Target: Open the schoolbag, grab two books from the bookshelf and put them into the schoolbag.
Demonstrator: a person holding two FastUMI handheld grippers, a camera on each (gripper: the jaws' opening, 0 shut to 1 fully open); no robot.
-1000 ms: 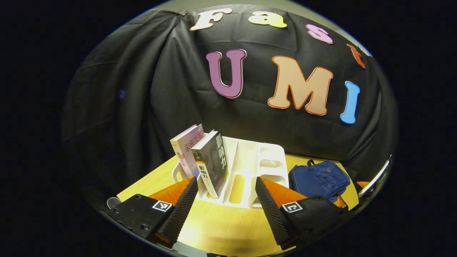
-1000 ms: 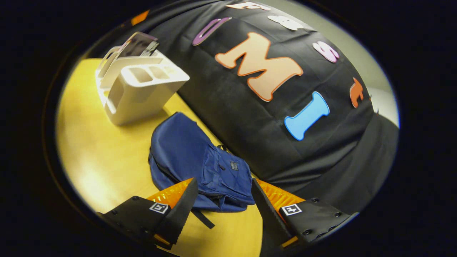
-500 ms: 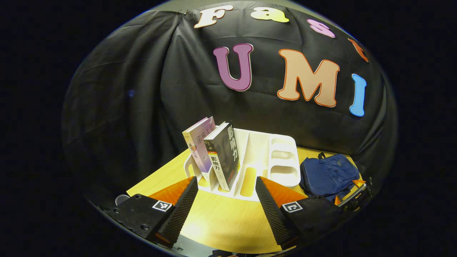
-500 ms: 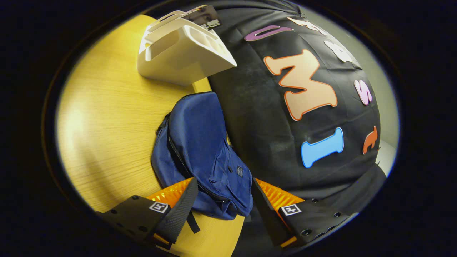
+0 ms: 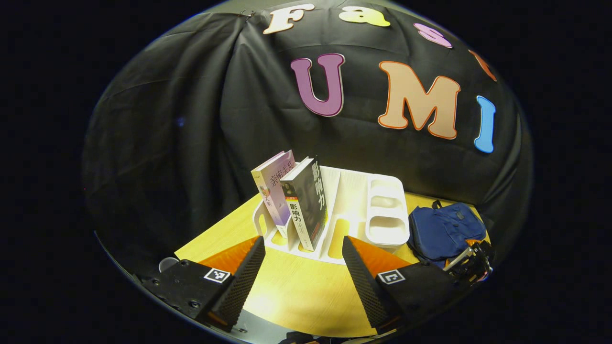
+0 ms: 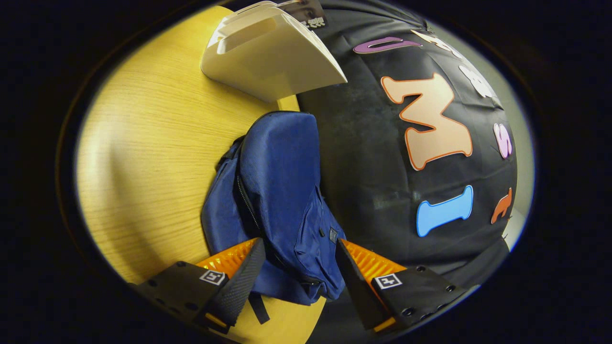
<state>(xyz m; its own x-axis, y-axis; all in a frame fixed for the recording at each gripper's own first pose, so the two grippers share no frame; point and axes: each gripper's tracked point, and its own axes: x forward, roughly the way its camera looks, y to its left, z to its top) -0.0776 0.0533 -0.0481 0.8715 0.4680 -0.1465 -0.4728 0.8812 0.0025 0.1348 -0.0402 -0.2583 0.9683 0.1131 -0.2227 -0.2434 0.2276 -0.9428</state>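
Note:
A blue schoolbag (image 6: 279, 200) lies zipped on the yellow table (image 6: 143, 157) against the booth wall. My right gripper (image 6: 299, 270) hovers open over the bag's near end, one finger on each side, touching nothing. In the left gripper view the schoolbag (image 5: 444, 229) sits at the right, with the right gripper (image 5: 471, 263) beside it. A white bookshelf (image 5: 363, 210) holds two upright books: a pale pink book (image 5: 273, 191) and a dark book (image 5: 308, 203). My left gripper (image 5: 303, 267) is open, short of the shelf.
The bookshelf (image 6: 267, 57) stands past the bag's far end in the right gripper view. The black cloth wall runs close behind the shelf and the bag. Bare table (image 5: 296, 296) lies between my left gripper and the shelf.
The right gripper has swung round and moved in over the schoolbag's end. The left gripper has drifted left and back a little, so the shelf sits more to the right.

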